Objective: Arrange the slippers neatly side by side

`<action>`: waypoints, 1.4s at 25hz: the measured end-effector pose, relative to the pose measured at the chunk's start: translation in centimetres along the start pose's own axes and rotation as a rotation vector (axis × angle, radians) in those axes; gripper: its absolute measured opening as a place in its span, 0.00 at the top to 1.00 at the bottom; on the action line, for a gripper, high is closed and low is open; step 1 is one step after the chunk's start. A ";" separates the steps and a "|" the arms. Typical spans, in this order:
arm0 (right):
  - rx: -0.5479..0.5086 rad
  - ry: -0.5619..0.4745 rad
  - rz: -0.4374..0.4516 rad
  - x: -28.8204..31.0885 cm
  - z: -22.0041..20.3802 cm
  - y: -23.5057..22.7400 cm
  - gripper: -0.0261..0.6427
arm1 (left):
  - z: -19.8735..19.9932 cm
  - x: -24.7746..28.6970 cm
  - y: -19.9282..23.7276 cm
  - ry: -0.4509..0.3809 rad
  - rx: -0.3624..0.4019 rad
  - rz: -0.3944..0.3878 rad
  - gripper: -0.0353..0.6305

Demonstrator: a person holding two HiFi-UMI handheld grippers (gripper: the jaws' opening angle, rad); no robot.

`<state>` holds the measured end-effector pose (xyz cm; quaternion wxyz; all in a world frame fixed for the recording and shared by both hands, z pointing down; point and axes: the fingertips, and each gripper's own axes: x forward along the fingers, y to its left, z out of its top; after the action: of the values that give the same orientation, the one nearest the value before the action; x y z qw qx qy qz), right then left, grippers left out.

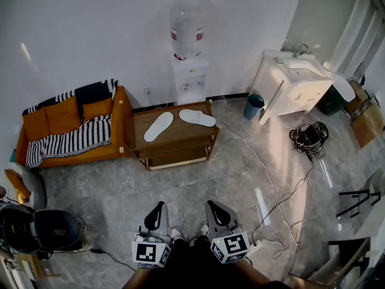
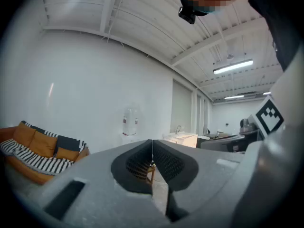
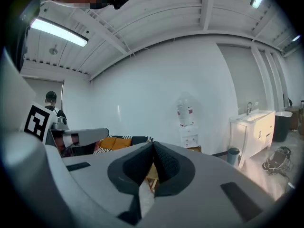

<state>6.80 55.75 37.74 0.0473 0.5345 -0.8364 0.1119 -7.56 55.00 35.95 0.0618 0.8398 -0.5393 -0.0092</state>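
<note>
Left gripper (image 1: 157, 208) and right gripper (image 1: 212, 206), both clenched on nothing, hang by the person's body, likely because the tabletop (image 1: 180, 136) stands well ahead. There a white slipper (image 1: 158, 127) and second slipper (image 1: 197, 117) lie splayed, not parallel.

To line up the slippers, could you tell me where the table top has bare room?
The table is barest at its front right, nearer the camera than the right slipper. A narrower bare patch lies at its left end by the sofa. The left slipper lies slantwise across the middle, crowding it. A cable crosses the floor to the right.
</note>
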 end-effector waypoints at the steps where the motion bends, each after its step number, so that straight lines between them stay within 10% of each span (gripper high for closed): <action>1: -0.004 0.000 0.004 0.1 0.0 0.0 0.94 | 0.0 0.0 0.2 -0.002 0.002 0.001 0.92; 35: -0.006 0.007 -0.014 2.8 -2.3 7.6 0.94 | -1.7 -5.3 7.5 -0.010 -0.035 -0.003 0.92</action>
<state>-1.33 56.90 39.46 0.0526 0.5398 -0.8328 0.1108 -16.47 56.91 38.23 0.0738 0.8392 -0.5382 -0.0229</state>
